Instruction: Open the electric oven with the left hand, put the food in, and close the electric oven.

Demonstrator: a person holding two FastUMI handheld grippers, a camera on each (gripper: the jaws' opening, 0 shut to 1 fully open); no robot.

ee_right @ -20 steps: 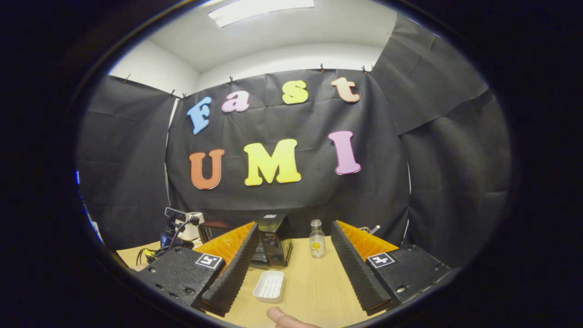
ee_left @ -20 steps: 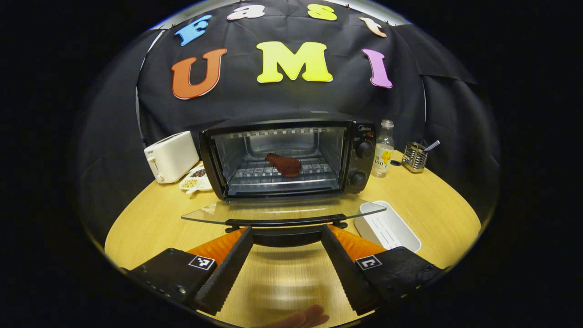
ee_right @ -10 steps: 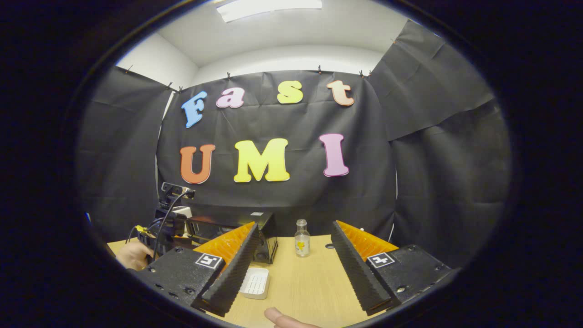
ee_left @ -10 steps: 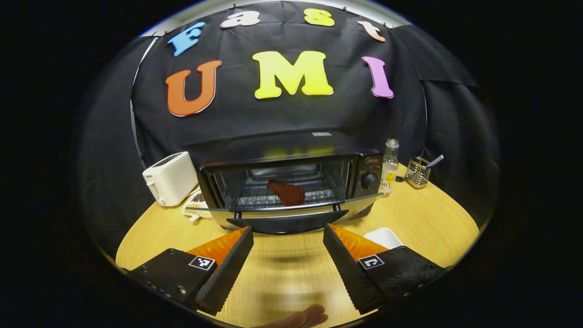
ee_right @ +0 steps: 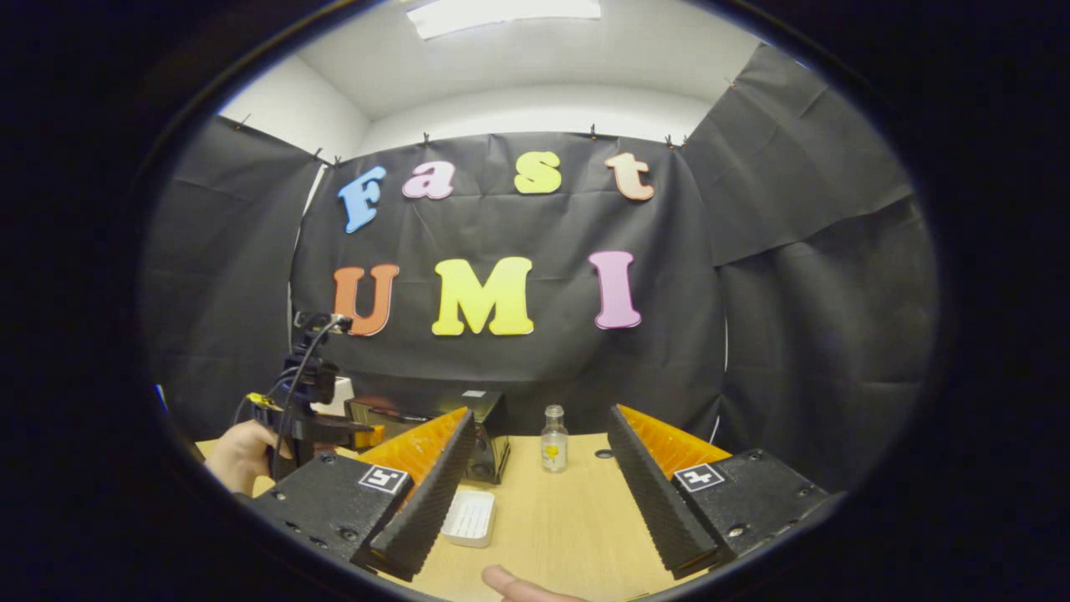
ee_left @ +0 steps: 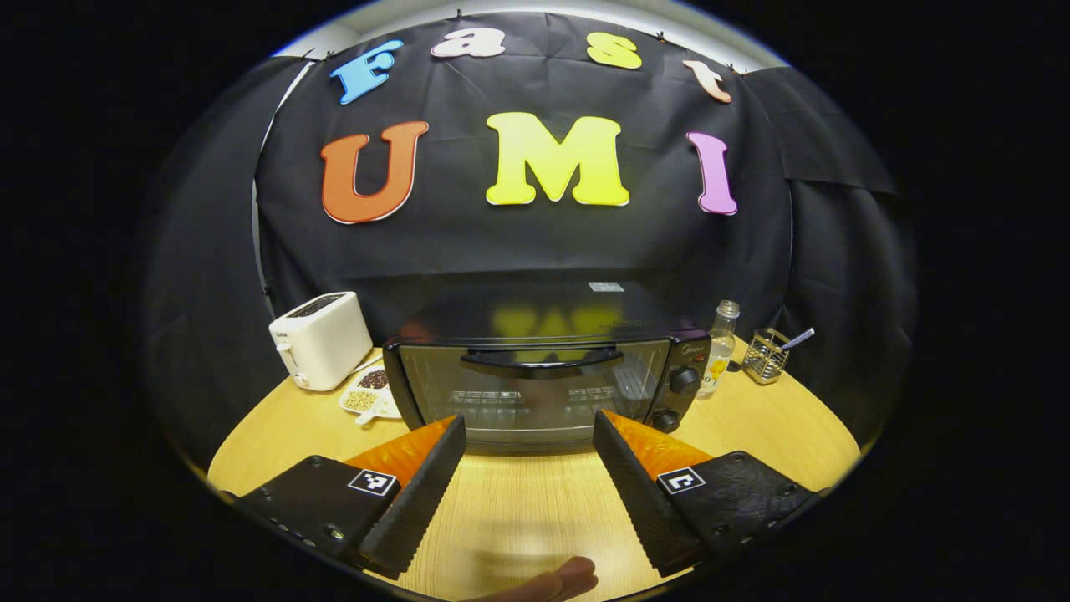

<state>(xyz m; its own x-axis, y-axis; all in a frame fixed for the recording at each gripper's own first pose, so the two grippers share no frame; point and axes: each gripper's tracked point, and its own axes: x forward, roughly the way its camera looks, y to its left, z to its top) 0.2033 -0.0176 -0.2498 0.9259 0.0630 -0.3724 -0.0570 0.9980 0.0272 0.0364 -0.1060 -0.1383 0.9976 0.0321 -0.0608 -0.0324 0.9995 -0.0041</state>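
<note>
The black electric oven (ee_left: 535, 393) stands at the table's middle with its glass door shut and the handle (ee_left: 542, 361) up at the top. Through the dark glass I cannot make out the food. My left gripper (ee_left: 528, 422) is open just in front of the door, touching nothing. In the right gripper view the oven (ee_right: 491, 435) shows from its side. The right gripper (ee_right: 542, 414) is open and empty above the table. At the left of that view a hand (ee_right: 238, 451) holds the left gripper (ee_right: 368, 435) near the oven's front.
A white toaster (ee_left: 322, 339) and a small dish of seeds (ee_left: 368, 400) sit left of the oven. A clear bottle (ee_left: 720, 343) and a wire holder (ee_left: 765, 355) stand to its right. A white tray (ee_right: 470, 517) lies on the wooden table (ee_right: 568, 518).
The oven door swung up from lying flat open to fully shut, hiding the food. The left gripper rose and stayed open. The right gripper barely moved.
</note>
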